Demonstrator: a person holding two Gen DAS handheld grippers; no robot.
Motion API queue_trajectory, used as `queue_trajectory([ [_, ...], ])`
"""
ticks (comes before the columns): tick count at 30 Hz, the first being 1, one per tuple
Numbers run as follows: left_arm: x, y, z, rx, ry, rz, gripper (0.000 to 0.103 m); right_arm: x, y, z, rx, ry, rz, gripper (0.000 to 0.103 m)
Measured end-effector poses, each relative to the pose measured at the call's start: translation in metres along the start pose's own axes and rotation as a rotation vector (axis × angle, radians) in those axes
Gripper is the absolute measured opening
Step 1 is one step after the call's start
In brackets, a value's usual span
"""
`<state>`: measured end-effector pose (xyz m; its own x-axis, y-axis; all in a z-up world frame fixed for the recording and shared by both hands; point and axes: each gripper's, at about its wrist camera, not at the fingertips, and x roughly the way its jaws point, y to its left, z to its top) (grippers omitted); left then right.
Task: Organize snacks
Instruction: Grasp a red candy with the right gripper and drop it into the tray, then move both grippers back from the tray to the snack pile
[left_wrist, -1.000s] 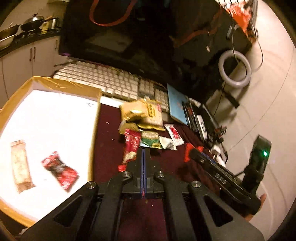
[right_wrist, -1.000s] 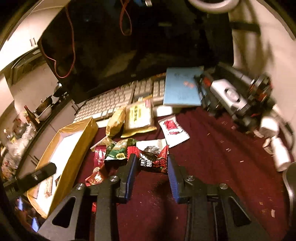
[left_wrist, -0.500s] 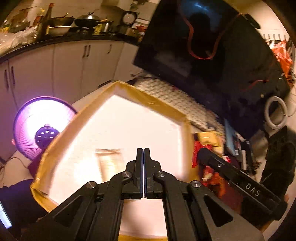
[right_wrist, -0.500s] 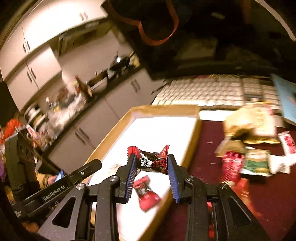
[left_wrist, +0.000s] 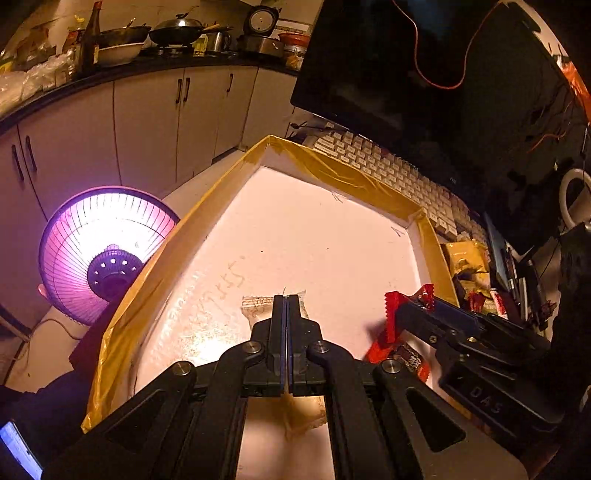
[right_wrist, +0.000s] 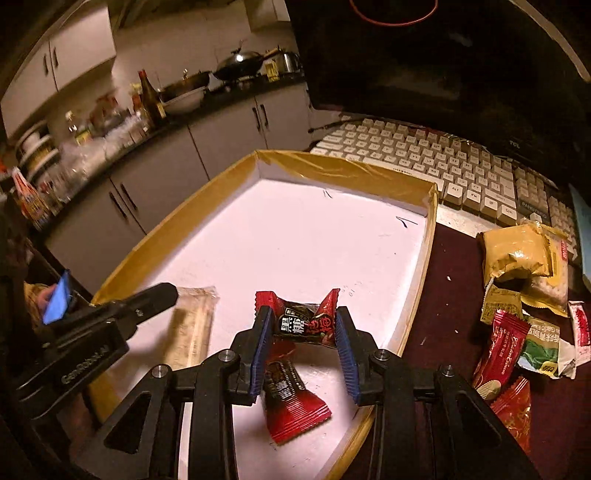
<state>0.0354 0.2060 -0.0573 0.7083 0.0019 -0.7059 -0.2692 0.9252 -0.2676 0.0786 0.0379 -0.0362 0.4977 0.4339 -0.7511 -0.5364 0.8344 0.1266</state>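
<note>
Shallow white cardboard tray with yellow-taped rim (right_wrist: 424, 254) holding a pale wrapped bar (right_wrist: 192, 328) and red candy packet (right_wrist: 291, 402). Right gripper (right_wrist: 303, 332), jaws opening, carries a red-and-black wrapped candy (right_wrist: 306, 325) above the tray; left gripper (left_wrist: 284, 325) pressed together, empty.

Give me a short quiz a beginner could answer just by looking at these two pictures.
1. True or false: the left gripper is shut and holds nothing.
2. What sits between the right gripper's fingers: A) a black and red candy, B) a yellow packet, C) a keyboard key?
3. How many snacks already lie in the tray?

Key: 1. True. 2. A, the candy, over the tray as the fingers open. 3. Two: a pale bar and a red packet.
</note>
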Motion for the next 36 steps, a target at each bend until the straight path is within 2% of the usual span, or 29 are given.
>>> queue_trajectory([
  [9,0.003,0.005,-0.001,-0.02,0.011,-0.018,0.0,0.008,0.003,-0.001,0.003,0.001,-0.025,0.035],
  [11,0.002,0.006,-0.001,-0.018,0.011,-0.005,0.0,0.006,0.002,-0.001,0.014,-0.005,-0.022,0.041],
  [13,0.001,0.006,-0.002,-0.007,0.007,0.014,0.0,0.003,0.001,0.0,0.027,-0.022,-0.014,0.053],
  [15,-0.001,0.006,-0.002,-0.008,0.007,0.027,0.002,0.0,0.0,0.0,0.038,-0.037,-0.02,0.058],
  [18,-0.007,0.005,-0.002,-0.006,-0.011,0.026,0.02,-0.003,-0.005,0.0,0.067,-0.055,0.004,0.06],
  [20,-0.012,0.001,-0.003,-0.005,-0.026,0.016,0.052,-0.008,-0.011,0.0,0.107,-0.076,0.037,0.065],
  [22,-0.02,-0.007,-0.004,0.003,-0.058,-0.006,0.061,-0.014,-0.021,0.001,0.158,-0.099,0.07,0.07],
  [27,-0.036,-0.039,-0.008,0.079,-0.081,-0.056,0.061,-0.033,-0.046,-0.003,0.26,-0.143,0.117,0.07],
  [30,-0.044,-0.061,-0.011,0.122,-0.086,-0.116,0.064,-0.049,-0.067,-0.011,0.31,-0.178,0.075,0.07],
  [32,-0.047,-0.076,-0.013,0.149,-0.086,-0.146,0.07,-0.062,-0.088,-0.02,0.351,-0.21,0.023,0.07],
  [36,-0.045,-0.11,-0.016,0.214,-0.069,-0.226,0.07,-0.078,-0.134,-0.042,0.441,-0.235,-0.097,0.07],
])
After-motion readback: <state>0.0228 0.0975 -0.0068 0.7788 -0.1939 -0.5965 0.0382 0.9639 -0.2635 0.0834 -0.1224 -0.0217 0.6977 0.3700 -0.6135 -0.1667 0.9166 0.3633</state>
